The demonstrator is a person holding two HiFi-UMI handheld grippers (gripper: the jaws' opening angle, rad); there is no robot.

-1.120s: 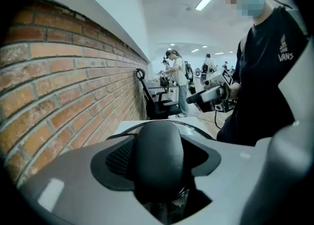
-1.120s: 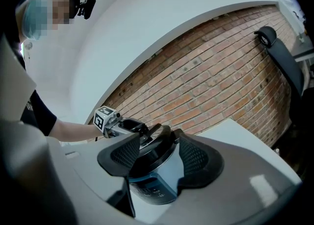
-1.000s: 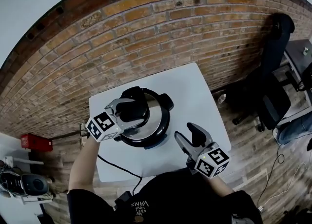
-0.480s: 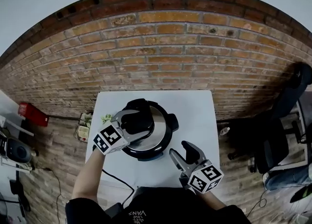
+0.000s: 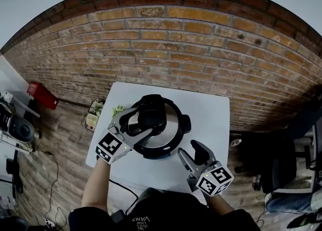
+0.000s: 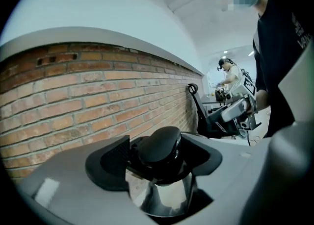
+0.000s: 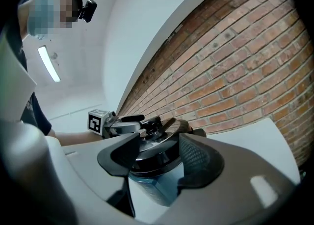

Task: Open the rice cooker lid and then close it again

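- Head view: the rice cooker (image 5: 177, 142) stands mid-surface (image 5: 211, 117) with its lid (image 5: 172, 126) down. Your left tool (image 5: 138, 121) brackets the black lid handle (image 5: 152, 116), placed for the lift. Your right tool (image 5: 191, 150) hangs nearby, touching nothing.
- Left gripper view: closer in, the jaws are opening with the handle between them. I judge there is no pinch yet.
- Right gripper view: only here are these jaws plainly spread, framing the cooker beyond their tips.

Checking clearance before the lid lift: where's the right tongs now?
Head view, lower right: the right tongs hover over the near part of the white table, just front-right of the rice cooker, apart from it, jaws open.
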